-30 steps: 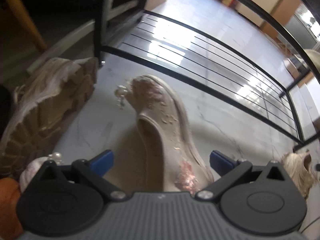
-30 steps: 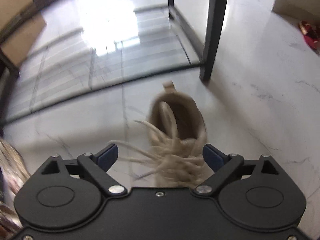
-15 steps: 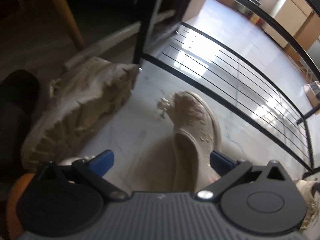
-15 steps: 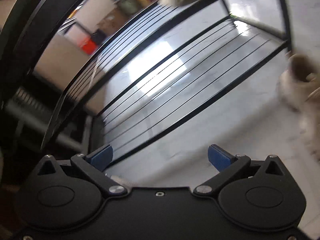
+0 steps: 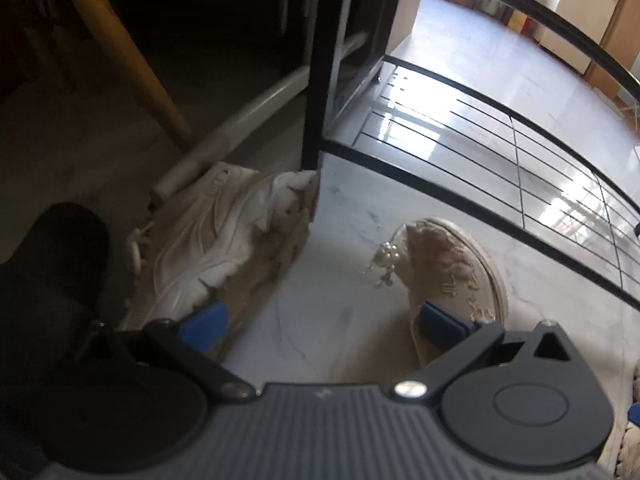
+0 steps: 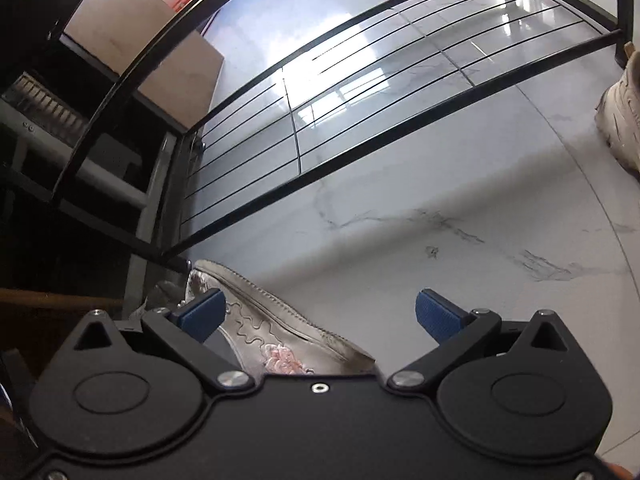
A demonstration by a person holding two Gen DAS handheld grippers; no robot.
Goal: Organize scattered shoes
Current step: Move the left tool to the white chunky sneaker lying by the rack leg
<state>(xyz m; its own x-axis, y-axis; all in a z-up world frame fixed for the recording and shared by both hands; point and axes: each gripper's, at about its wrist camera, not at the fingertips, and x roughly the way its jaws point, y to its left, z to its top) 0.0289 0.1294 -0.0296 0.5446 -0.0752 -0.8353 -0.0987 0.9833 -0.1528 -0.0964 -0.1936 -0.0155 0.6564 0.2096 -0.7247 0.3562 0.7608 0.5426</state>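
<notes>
A beige embroidered flat shoe (image 5: 452, 268) with a pearl ornament lies on the white marble floor in front of the black shoe rack (image 5: 480, 148). My left gripper (image 5: 322, 322) is open above bare floor, its right finger beside this flat. A chunky cream sneaker (image 5: 224, 240) lies on its side by the left finger, against the rack's leg. My right gripper (image 6: 320, 316) is open with nothing held. The same embroidered flat (image 6: 272, 332) lies low under its left finger. Another beige sneaker (image 6: 620, 112) stands at the far right edge of the right wrist view.
The rack's lowest wire shelf (image 6: 360, 100) is bare, with an upper rail above it. A yellow wooden leg (image 5: 120, 52) and a pale tube (image 5: 248, 120) lie in the dark left of the rack. A dark rounded shape (image 5: 60, 248) sits at far left. A cardboard box (image 6: 160, 52) stands behind.
My left gripper has swung left, so the flat moved from its middle to its right finger. My right gripper left the laced sneaker and swung over to the embroidered flat.
</notes>
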